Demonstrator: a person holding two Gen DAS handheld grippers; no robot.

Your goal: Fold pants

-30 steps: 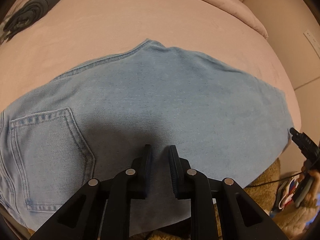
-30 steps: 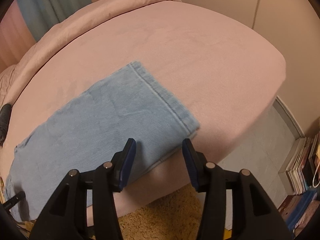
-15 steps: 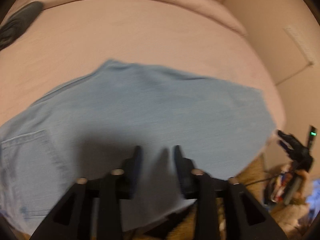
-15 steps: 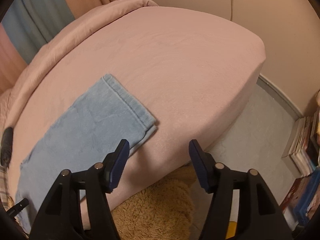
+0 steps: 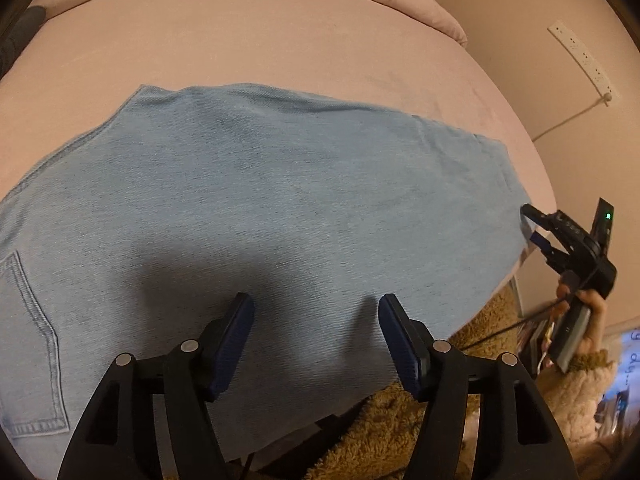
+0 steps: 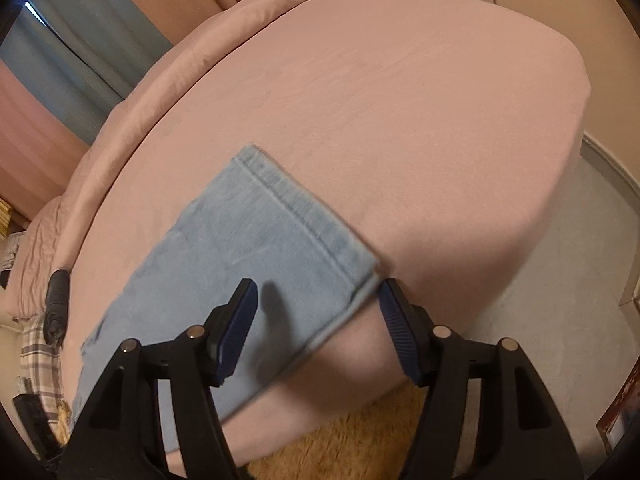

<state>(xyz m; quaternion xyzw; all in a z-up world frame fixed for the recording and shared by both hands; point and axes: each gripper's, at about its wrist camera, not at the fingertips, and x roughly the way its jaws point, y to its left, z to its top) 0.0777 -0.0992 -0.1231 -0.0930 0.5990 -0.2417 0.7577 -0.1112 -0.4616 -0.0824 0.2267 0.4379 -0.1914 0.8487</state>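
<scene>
The pants [image 5: 260, 208], light-blue denim, are laid flat along the near edge of the pink bed [image 5: 248, 52], already halved lengthwise by the look of it: one leg stack, back pocket [image 5: 32, 344] at the near left in the left wrist view, hem end [image 6: 304, 220] at the far right. The near long edge is seen to hang a little over the bed's side above the tan rug [image 6: 340, 444].

Step in hand, as judged: the grasp before the crosswise fold, hem end to be carried toward the waist. Nothing is gripped yet.

Left tool [image 5: 316, 312] is held w/ jaws spread wide, empty, hovering above the mid-leg fabric near its near edge; contact can't be confirmed, only a shadow is cast on the denim. Right tool [image 6: 314, 296] is also spread wide and empty, its jaws straddling the near corner of the hem, one finger over the cloth, the other just beside the corner over the bed's edge. In the left wrist view the right tool [image 5: 536, 228] is seen at the far right, just at the hem edge.

Next move, as judged: right tool to be lowered and closed on the hem corner, both layers caught; left tool to pinch or pin the near edge at the intended fold line. Risk: only the top layer taken, so the stack skews.
</scene>
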